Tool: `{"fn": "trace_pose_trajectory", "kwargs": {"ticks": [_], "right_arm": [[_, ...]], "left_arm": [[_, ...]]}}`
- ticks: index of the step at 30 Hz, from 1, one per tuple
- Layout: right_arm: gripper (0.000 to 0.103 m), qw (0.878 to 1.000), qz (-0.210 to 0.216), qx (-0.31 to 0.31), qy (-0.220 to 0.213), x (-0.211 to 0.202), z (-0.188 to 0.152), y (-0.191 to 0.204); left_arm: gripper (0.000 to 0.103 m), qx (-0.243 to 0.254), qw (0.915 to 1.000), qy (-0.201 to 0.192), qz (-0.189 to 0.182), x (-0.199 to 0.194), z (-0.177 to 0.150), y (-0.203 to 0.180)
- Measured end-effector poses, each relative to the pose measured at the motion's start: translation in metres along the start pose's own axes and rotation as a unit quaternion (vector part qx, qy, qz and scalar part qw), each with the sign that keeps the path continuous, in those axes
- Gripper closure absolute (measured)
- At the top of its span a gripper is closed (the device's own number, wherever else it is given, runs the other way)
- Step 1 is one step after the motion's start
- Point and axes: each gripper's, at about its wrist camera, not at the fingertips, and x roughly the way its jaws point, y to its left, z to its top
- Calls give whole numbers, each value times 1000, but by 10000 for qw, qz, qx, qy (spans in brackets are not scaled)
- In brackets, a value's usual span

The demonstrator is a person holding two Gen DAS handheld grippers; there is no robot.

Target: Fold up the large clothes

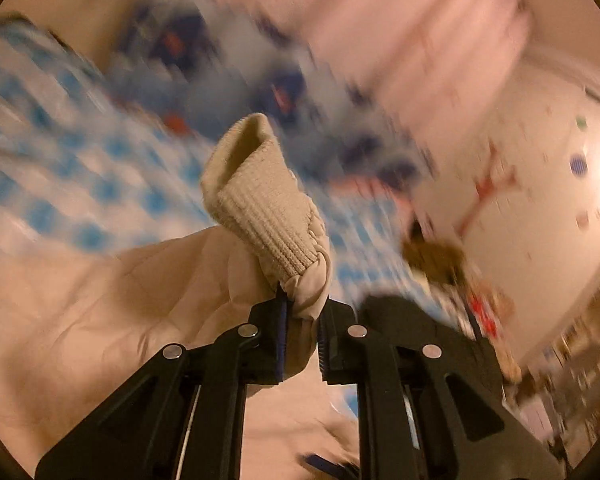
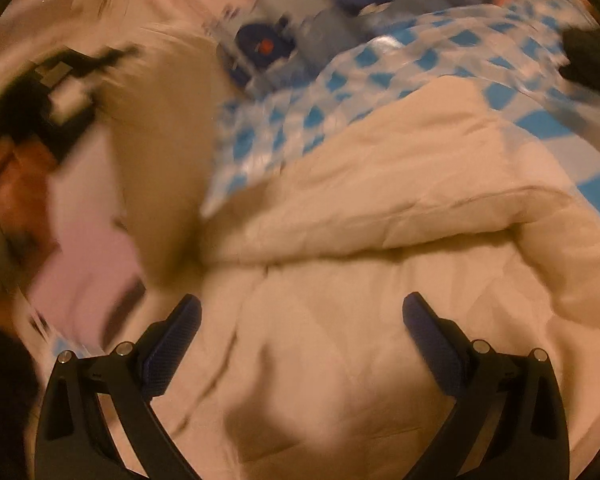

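Observation:
A large cream jacket (image 2: 360, 208) lies spread and partly folded on a blue and white checked bedspread (image 2: 340, 80). My left gripper (image 1: 302, 320) is shut on the jacket's sleeve just below its ribbed knit cuff (image 1: 260, 208), which sticks up past the fingertips; the sleeve (image 1: 140, 300) trails down to the left. My right gripper (image 2: 302, 316) is open and empty, hovering just above the jacket's body. In the right wrist view the raised sleeve (image 2: 160, 140) and the left gripper (image 2: 40, 92) show blurred at the left.
Both views are motion-blurred. Blue patterned pillows (image 2: 300, 20) lie at the head of the bed. A pale wall with coloured stickers (image 1: 540, 180) and a cluttered shelf (image 1: 580, 340) are to the right in the left wrist view. A dark object (image 2: 592, 64) sits at the right edge.

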Motion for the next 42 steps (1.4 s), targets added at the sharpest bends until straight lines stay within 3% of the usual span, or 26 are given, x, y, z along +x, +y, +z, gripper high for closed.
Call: {"fn": "trace_pose_trajectory", "kwargs": {"ticks": [2,4,5,6,8,11,14,17,20,22,24,26,29,30,32,34,36,39,42], "right_arm": [[6,9987,197,411,-225,-9,3,-15],[6,9953,408,773,-425,-17,7,-28],[7,9924,522,970,-551,-22,8,-36],[7,9891,644,1150,-663,-25,9,-43],[7,9876,714,1256,-611,-24,10,-48],[7,9795,1033,1510,-847,-32,10,-56],[7,9721,1246,1748,-949,-37,10,-65],[7,9778,889,1570,-1065,-46,13,-56],[7,9895,319,594,-1281,-65,28,-14],[7,9937,78,-22,-1121,-61,46,13],[7,9946,-454,-642,-682,-38,68,33],[7,9920,-872,-899,154,7,97,31],[7,9744,-1686,-730,1296,71,105,-12],[7,9678,-1735,-598,1726,95,97,-38],[6,9627,-1840,-949,1742,102,89,-36],[6,9539,-2053,-1198,1832,101,89,-21],[6,9591,-1957,-1237,1628,82,96,-7],[6,9595,-1987,-1708,1030,63,106,15],[6,9611,-2041,-1425,1197,81,119,4]], "left_arm": [[93,144,9973,714,-28,62,-46,-13],[93,224,9839,1771,46,119,-94,-13],[93,331,9781,2049,155,131,-111,-11],[90,466,9725,2264,297,143,-125,-9],[84,271,9701,2406,156,142,-132,0],[55,318,9639,2645,-31,126,-117,-6],[36,841,9658,2453,49,91,-96,-25],[26,1210,9735,1940,86,39,-75,-39],[19,1166,9834,1336,371,-11,-56,-19],[19,977,9869,1055,726,-34,-45,17],[19,514,9894,925,999,-47,-38,58],[19,-148,9891,770,1245,-57,-37,115],[19,-1080,9765,800,1685,-57,-56,191],[21,-1314,9719,888,1739,-55,-66,213],[30,-1630,9701,1017,1483,-51,-88,247],[30,-1643,9711,924,1467,-57,-88,247],[30,-1478,9706,841,1705,-70,-78,232],[23,-784,9837,471,1547,-85,-61,199],[20,-693,9840,431,1586,-76,-52,199]]}}
